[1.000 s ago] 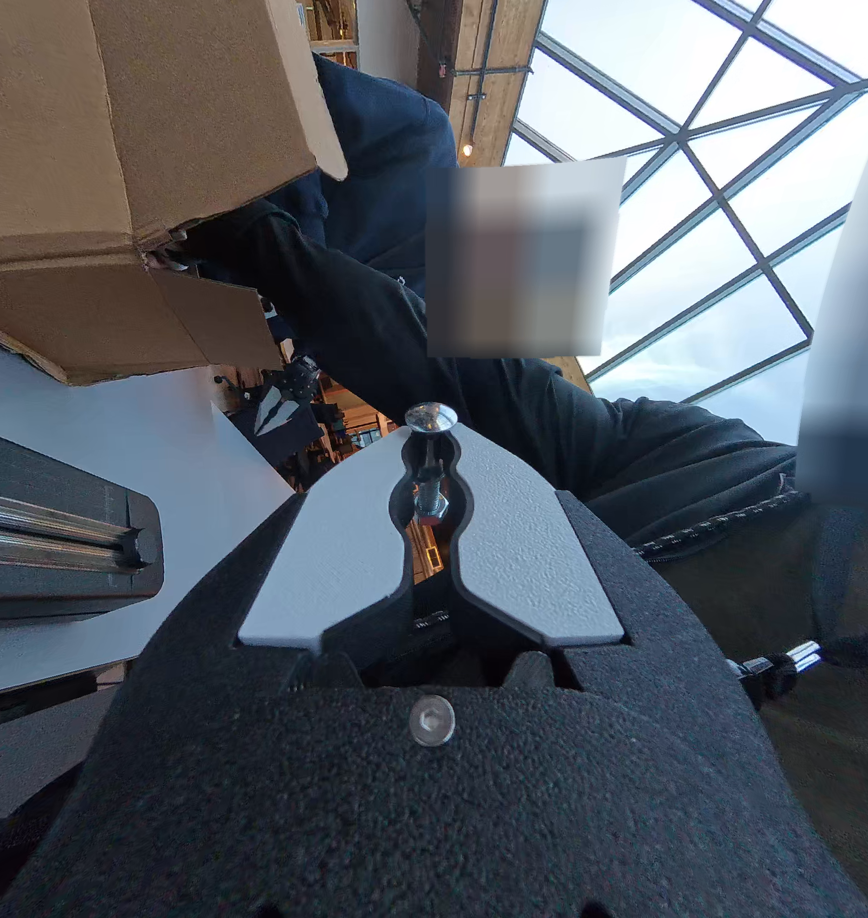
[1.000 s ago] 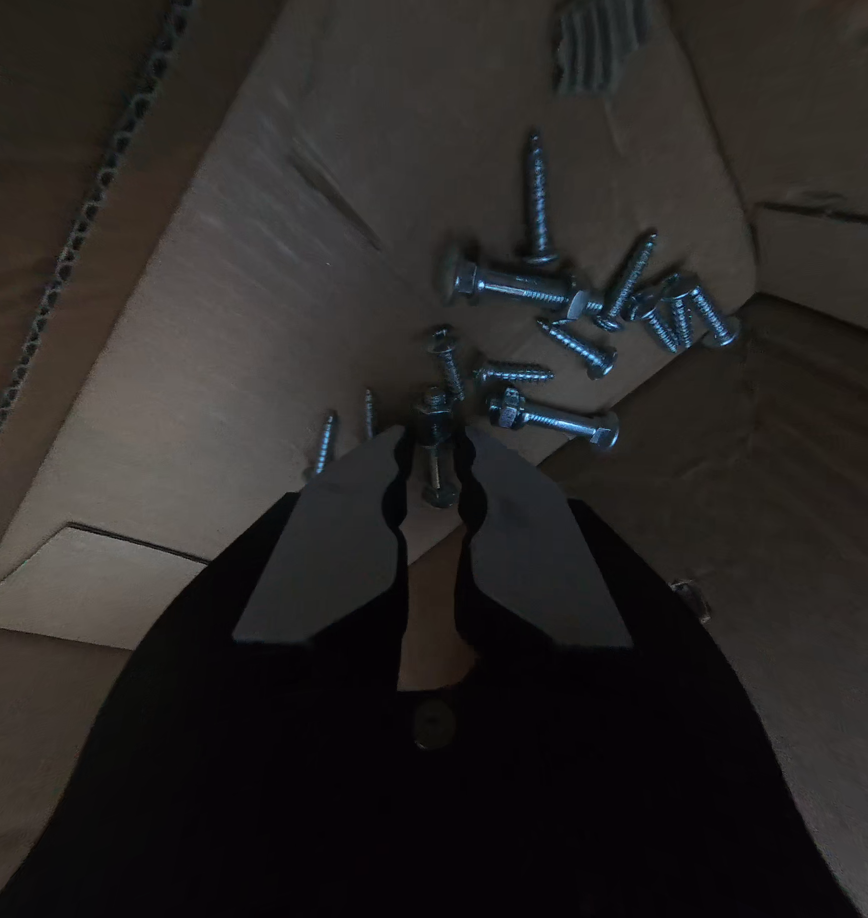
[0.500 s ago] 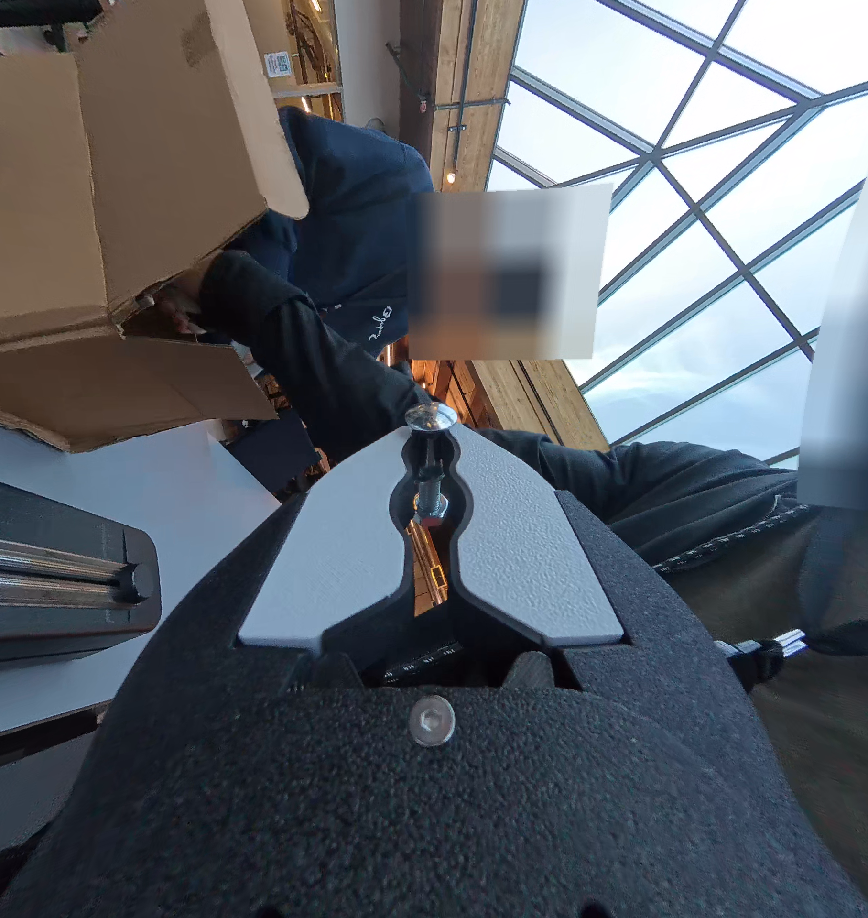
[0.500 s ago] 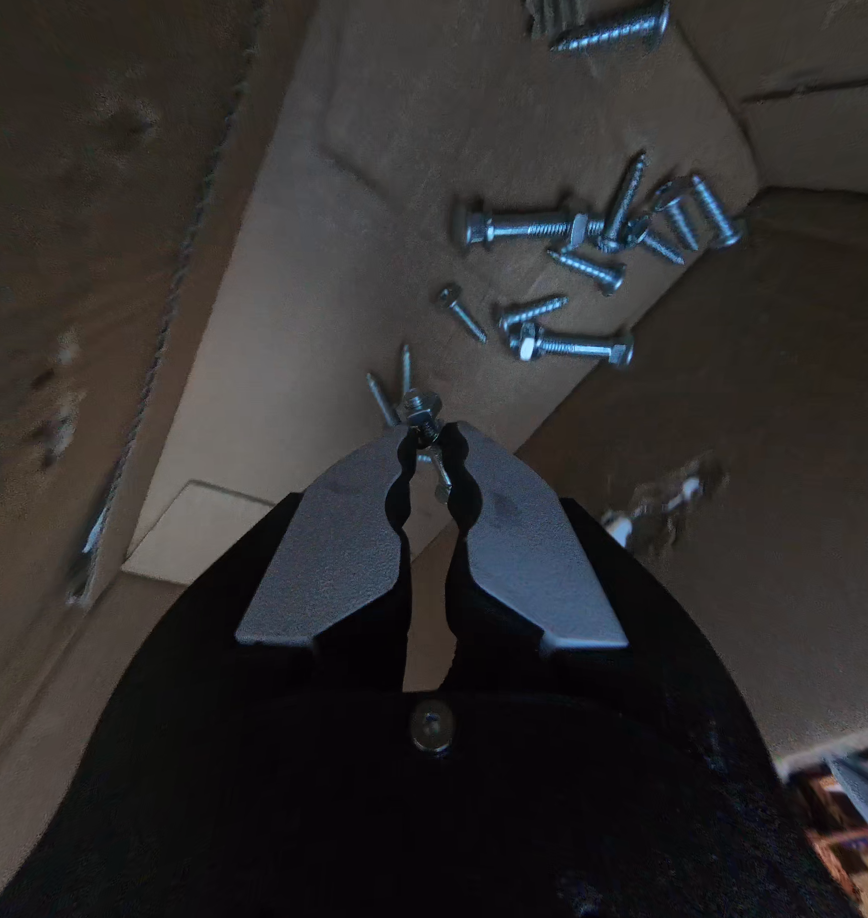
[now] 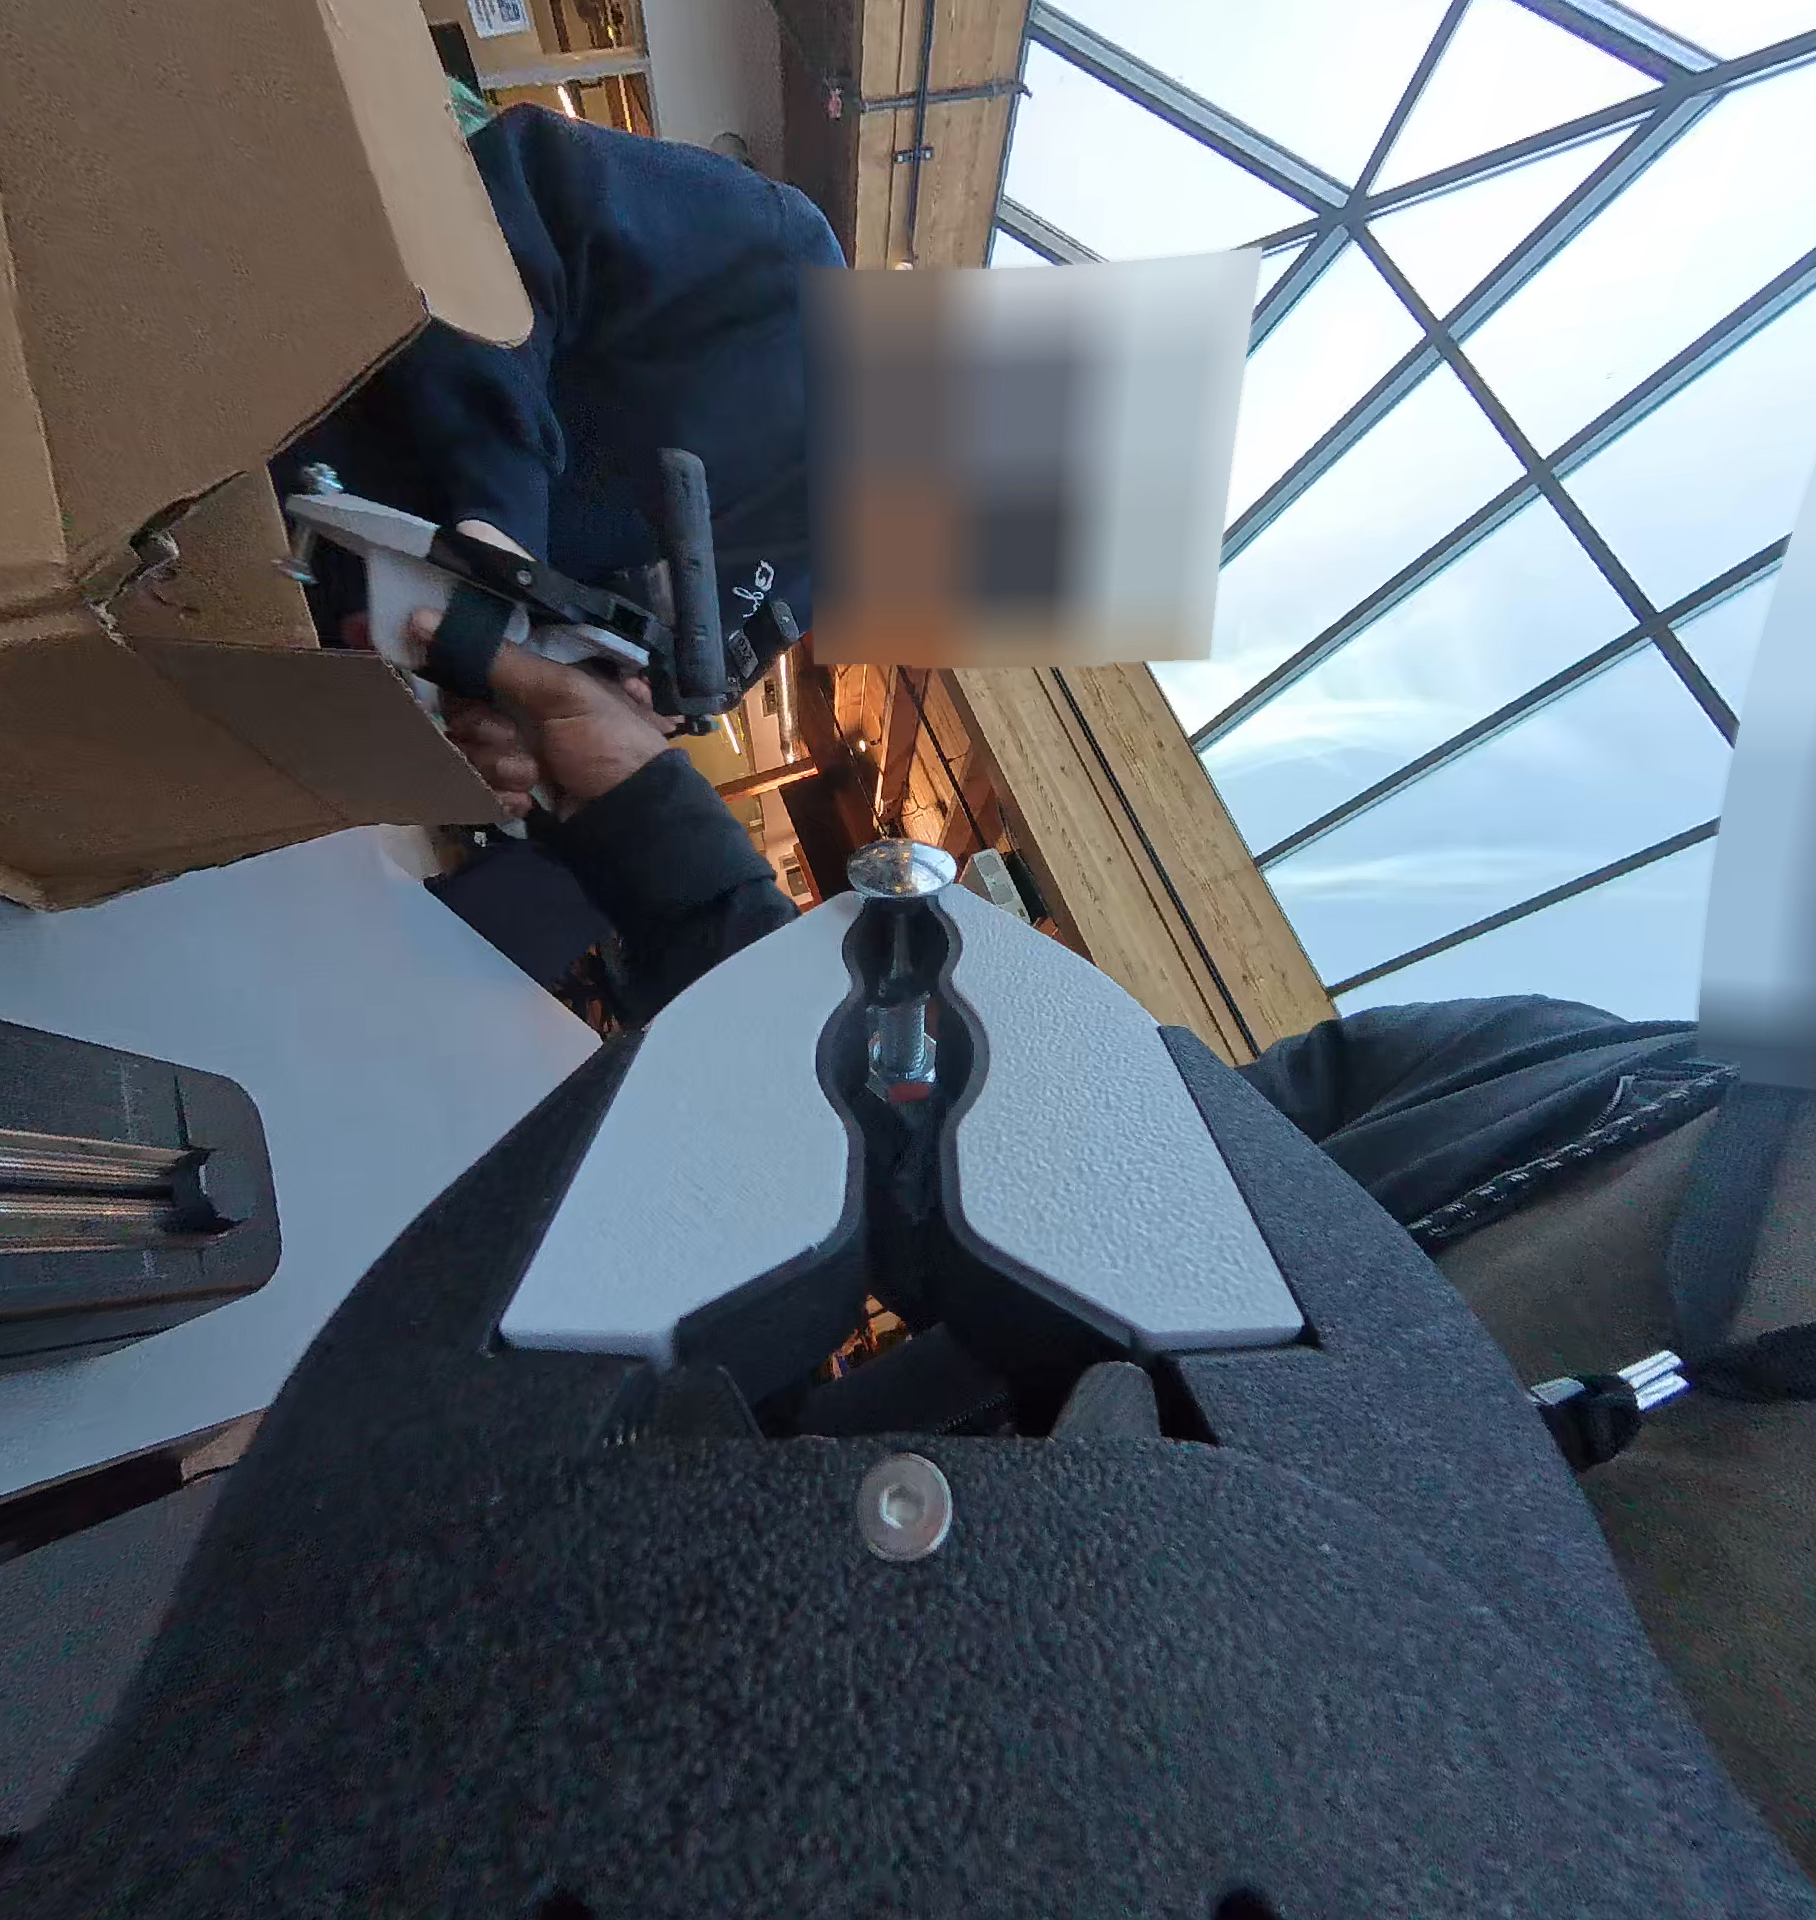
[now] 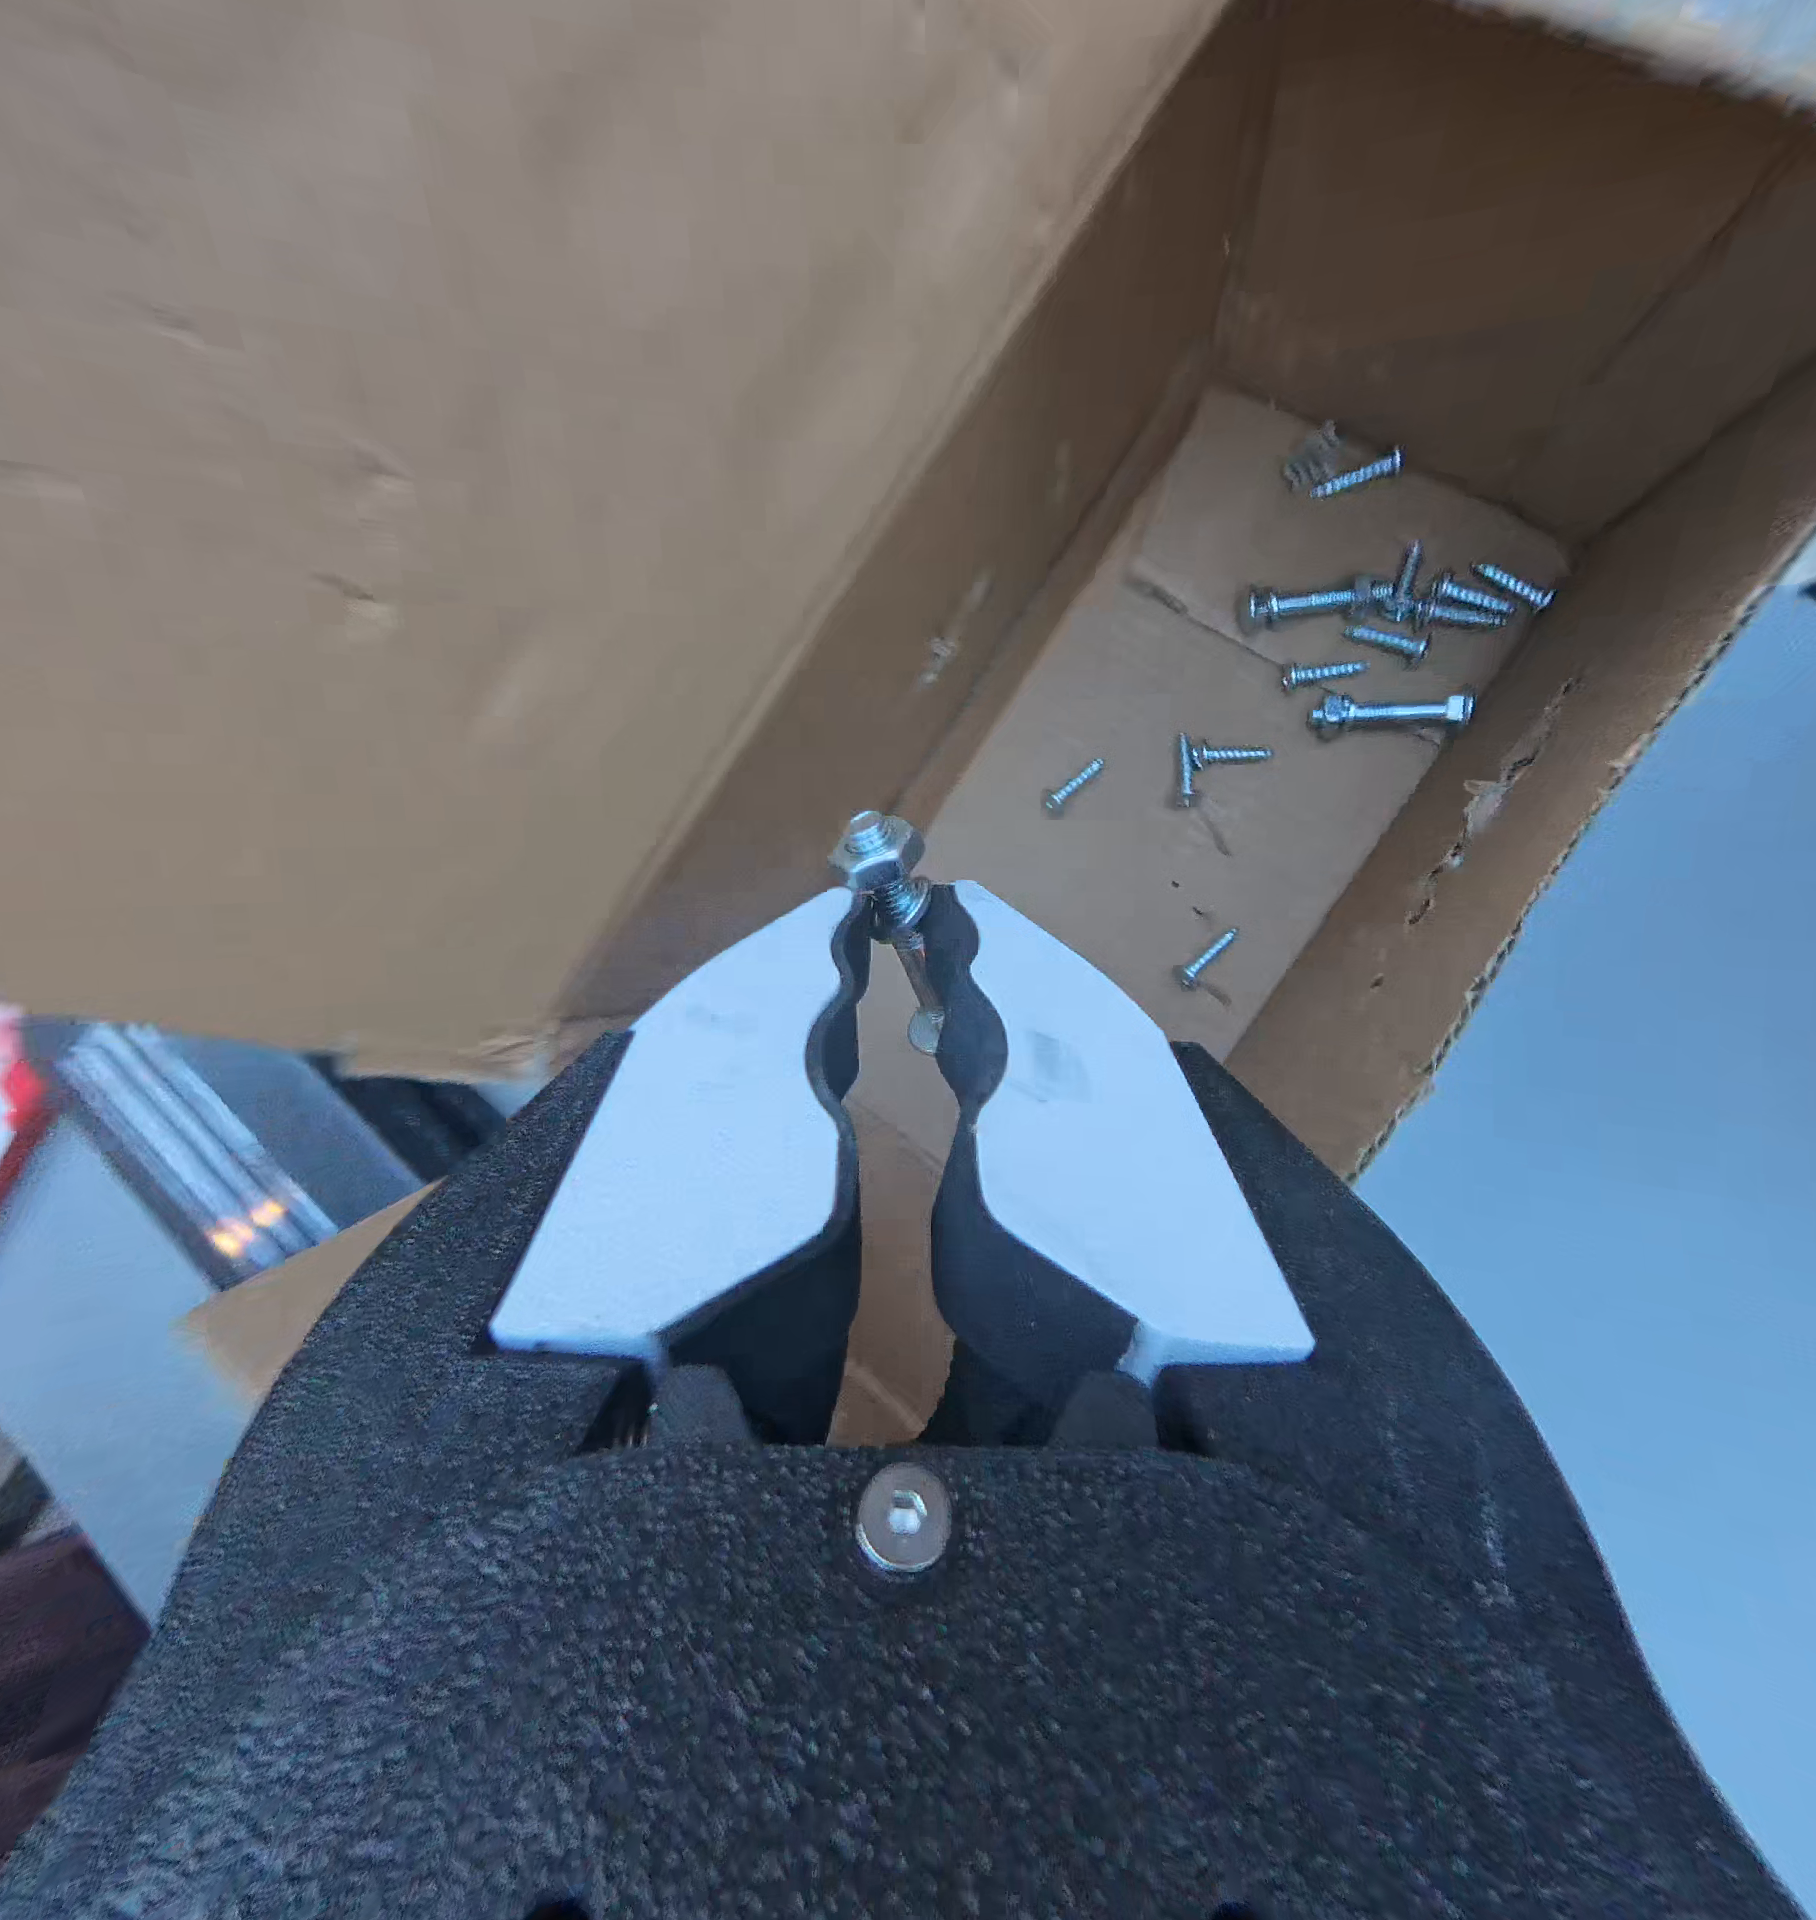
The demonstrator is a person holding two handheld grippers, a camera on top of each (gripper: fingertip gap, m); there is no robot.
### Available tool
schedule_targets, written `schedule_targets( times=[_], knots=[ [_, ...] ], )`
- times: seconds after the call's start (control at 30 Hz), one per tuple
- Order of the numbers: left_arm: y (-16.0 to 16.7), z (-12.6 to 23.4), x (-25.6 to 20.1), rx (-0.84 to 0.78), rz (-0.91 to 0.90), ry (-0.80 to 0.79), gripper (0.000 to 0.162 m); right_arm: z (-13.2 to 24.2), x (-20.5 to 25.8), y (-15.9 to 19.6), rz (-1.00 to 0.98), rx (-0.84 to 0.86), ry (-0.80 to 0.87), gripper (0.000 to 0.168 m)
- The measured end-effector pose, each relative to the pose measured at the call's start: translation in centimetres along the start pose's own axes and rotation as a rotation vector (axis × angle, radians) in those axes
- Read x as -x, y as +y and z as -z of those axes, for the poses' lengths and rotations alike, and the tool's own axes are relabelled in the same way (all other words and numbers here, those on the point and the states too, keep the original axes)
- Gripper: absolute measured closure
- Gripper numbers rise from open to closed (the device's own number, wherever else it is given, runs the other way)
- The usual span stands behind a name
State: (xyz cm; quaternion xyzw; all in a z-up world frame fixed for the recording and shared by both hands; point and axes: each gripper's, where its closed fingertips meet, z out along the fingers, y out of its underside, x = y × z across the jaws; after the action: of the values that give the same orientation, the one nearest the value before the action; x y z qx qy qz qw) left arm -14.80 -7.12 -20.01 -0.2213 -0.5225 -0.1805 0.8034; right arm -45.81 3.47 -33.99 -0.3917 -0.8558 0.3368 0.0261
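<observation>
Gripping a round-head bolt (image 5: 896, 914), left tongs (image 5: 899, 909); right tongs (image 6: 891, 902) clamp nutted bolt (image 6: 883, 883) nr box (image 6: 1403, 935).

The left claw (image 5: 899, 920) points upward, its two grey fingers (image 5: 1080, 1122) pinched nearly together at the tips. The right claw (image 6: 899, 899) is likewise clamped at its tips, gripped from below by a bare hand (image 5: 561, 727) in a dark sleeve (image 5: 665, 842).
</observation>
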Motion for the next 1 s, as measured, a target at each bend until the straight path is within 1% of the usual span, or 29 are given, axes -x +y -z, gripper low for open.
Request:
schedule_targets(
  times=[0.13,0.23,0.3,0.4,0.47,0.53,0.63,0.73,0.8,1.0],
  knots=[
    [-0.1,0.6,0.2,-0.005,0.0,-0.023,0.154,6.4,4.3,-2.4,0.008,-0.165,-0.066,0.155],
    [-0.9,1.2,-0.1,-0.023,-0.003,-0.019,0.155,11.0,8.8,-4.4,0.014,-0.276,-0.122,0.155],
    [-1.6,1.7,-0.9,-0.037,-0.009,0.001,0.154,13.4,12.5,-5.5,0.017,-0.333,-0.184,0.155],
    [-3.4,3.1,-2.6,-0.074,-0.023,0.036,0.155,15.3,19.5,-6.2,0.037,-0.376,-0.295,0.155],
    [-5.0,4.8,-3.9,-0.109,-0.038,0.054,0.155,15.5,24.9,-6.3,0.036,-0.385,-0.393,0.155],
    [-6.8,7.2,-5.3,-0.156,-0.049,0.067,0.155,15.0,30.7,-6.1,0.033,-0.374,-0.497,0.155],
    [-9.7,12.2,-7.4,-0.227,-0.064,0.074,0.155,13.3,39.7,-5.6,0.005,-0.337,-0.652,0.155],
    [-12.7,18.7,-10.0,-0.293,-0.084,0.083,0.155,11.9,49.2,-5.4,-0.117,-0.3,-0.852,0.155],
    [-14.5,23.7,-12.0,-0.32,-0.101,0.088,0.154,11.0,55.6,-5.4,-0.211,-0.28,-0.969,0.155],
    [-20.1,39.9,-18.4,-0.379,-0.188,0.024,0.154,7.5,74.2,-4.6,-0.381,-0.23,-1.186,0.154]
  ],
)
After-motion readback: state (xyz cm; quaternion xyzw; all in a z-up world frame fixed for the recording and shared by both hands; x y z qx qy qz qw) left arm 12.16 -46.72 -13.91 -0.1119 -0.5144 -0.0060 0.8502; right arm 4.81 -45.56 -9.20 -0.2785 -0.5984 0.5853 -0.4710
